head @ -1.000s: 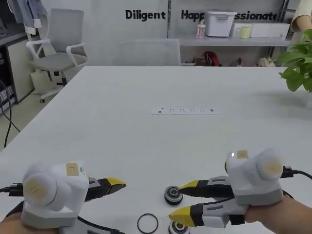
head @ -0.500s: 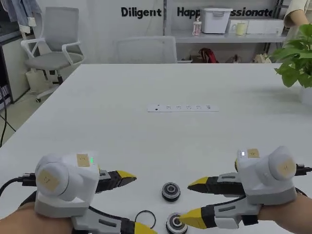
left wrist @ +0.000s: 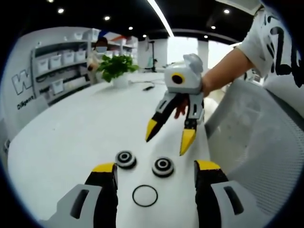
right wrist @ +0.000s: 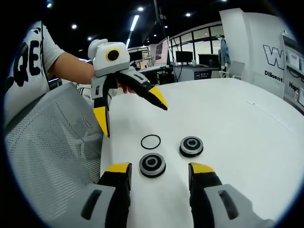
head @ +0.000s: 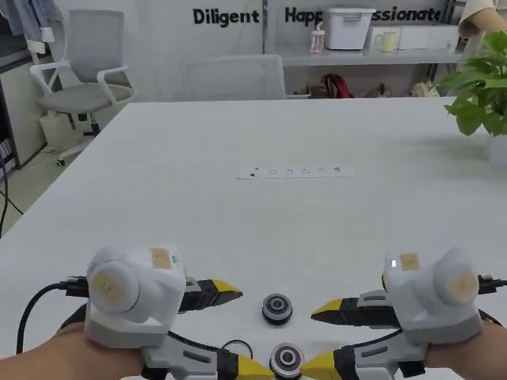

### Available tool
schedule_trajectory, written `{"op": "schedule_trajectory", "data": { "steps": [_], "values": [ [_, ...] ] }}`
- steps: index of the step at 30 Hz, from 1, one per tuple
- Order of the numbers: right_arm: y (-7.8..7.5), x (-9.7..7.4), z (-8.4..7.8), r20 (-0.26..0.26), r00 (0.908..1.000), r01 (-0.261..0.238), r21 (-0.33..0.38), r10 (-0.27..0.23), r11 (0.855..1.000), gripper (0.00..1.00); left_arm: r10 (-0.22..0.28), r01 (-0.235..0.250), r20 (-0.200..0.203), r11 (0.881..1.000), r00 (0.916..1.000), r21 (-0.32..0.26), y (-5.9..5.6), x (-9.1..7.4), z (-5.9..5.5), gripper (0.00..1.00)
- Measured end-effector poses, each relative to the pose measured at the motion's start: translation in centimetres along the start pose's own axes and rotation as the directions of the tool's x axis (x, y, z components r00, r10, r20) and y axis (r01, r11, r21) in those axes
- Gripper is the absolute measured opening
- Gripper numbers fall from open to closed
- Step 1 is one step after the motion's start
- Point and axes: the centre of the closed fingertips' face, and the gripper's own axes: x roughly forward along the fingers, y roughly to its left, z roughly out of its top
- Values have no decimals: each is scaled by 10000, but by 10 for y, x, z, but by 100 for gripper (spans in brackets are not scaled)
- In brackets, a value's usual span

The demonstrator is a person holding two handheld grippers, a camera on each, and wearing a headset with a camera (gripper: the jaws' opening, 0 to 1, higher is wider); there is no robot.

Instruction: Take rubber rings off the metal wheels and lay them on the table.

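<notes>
Two wheels (head: 276, 308), one loose ring (left wrist: 145, 195) on the white bench (head: 238, 222) (power strip (head: 295, 172) mid-bench); left tongs (right wrist: 134, 119) and right tongs (left wrist: 167, 144) spread wide, empty; office chair (head: 79, 75) behind.

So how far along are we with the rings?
Done: one rubber ring lies loose on the table. In hand: nothing. The left gripper and right gripper are both open, facing each other across the wheels. Left: the near wheel and far wheel show dark outer bands, probably rings to remove, though I can't be sure.
</notes>
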Motion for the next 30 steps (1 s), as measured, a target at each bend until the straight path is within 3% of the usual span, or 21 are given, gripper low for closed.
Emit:
{"op": "schedule_trajectory", "data": {
  "steps": [20, 30],
  "values": [
    [10, 14, -15, -405, 9986, -338, -181, 330, 9993, 32, -534, 538, -589, 9985, 9968, 55, -12, 23, -11, 51],
    [11, 18, -20, -546, 9981, -297, -105, 291, 9995, 25, -460, 471, -830, 9988, 9955, 114, -11, 30, -18, 40]
  ]
}}
